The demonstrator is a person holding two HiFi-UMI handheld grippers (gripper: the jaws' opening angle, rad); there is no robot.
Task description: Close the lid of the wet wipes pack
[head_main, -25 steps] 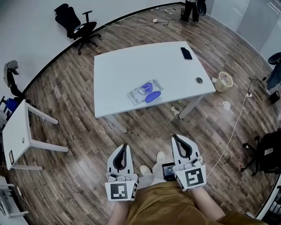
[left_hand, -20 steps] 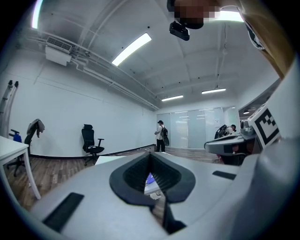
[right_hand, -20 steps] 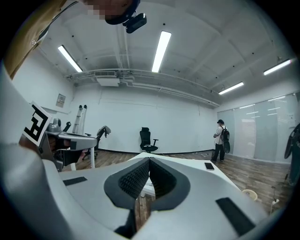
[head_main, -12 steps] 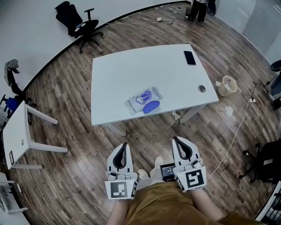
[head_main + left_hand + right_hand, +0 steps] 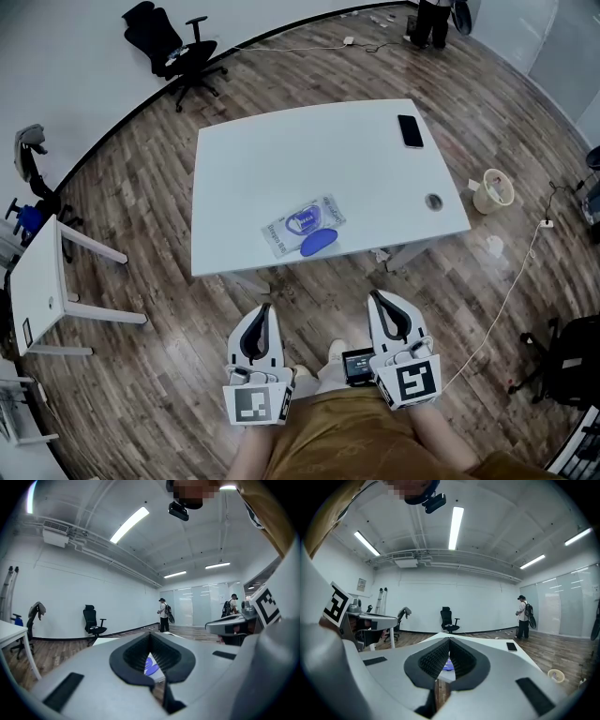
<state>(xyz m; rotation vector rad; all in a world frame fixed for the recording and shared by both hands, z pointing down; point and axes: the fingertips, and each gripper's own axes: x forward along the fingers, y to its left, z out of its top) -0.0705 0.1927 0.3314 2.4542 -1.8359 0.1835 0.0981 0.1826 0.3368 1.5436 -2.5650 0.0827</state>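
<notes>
Wet wipes pack [image 5: 302,225] lies flat near the front edge of the white worktop [image 5: 281,141]. Its blue lid [image 5: 319,243] looks flipped open toward that edge, though it is small from here. By that reading nothing of the closing is done. The left claw [image 5: 265,310] and right claw [image 5: 373,296] hang by the person's waist, well apart from the worktop, each with jaws together on nothing. Reaching in and pressing the lid down are both left.

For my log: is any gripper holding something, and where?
Nothing is held: left gripper and right gripper are shut and empty; wet wipes pack lies untouched.
</notes>
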